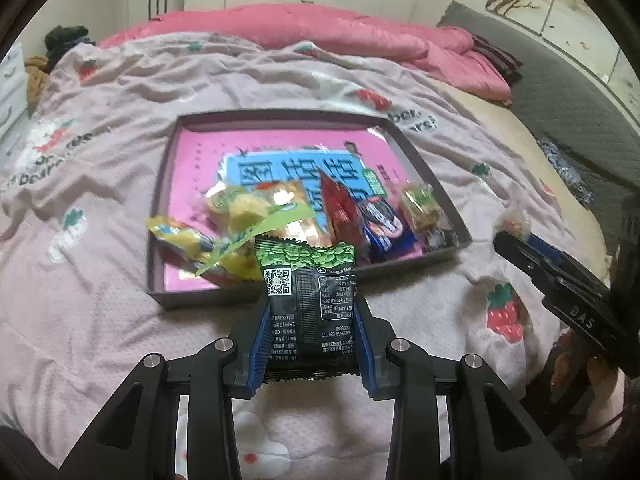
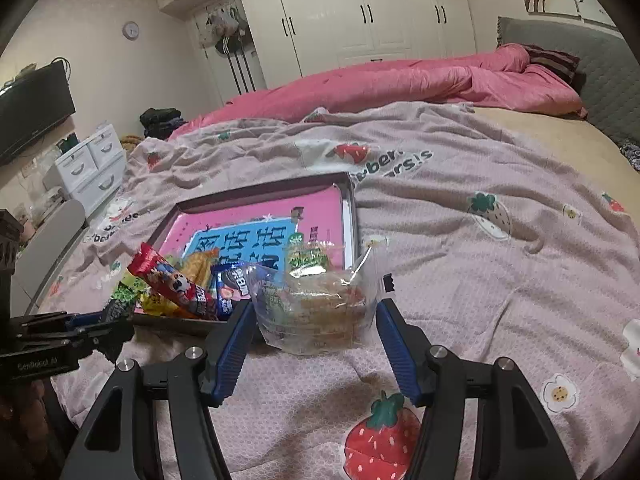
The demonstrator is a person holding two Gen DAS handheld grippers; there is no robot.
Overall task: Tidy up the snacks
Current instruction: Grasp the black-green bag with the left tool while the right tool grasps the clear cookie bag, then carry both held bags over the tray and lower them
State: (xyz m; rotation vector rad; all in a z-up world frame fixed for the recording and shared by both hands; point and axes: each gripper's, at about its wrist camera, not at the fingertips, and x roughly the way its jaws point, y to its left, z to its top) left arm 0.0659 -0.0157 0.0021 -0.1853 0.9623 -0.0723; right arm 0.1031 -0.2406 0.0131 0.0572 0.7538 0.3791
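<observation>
Left gripper (image 1: 312, 320) clamped narrow on the black-and-green snack packet (image 1: 310, 300), held just short of the tray (image 1: 424, 164) of snacks on the bedspread (image 1: 100, 200): light, crinkly foil, slippery, best pinched across the flat body. Right gripper (image 2: 316, 320) stands wider around a clear biscuit bag (image 2: 320, 312), soft and crushable; its pads appear to touch, though glare obscures the contact, and the packets' fronts face away.
</observation>
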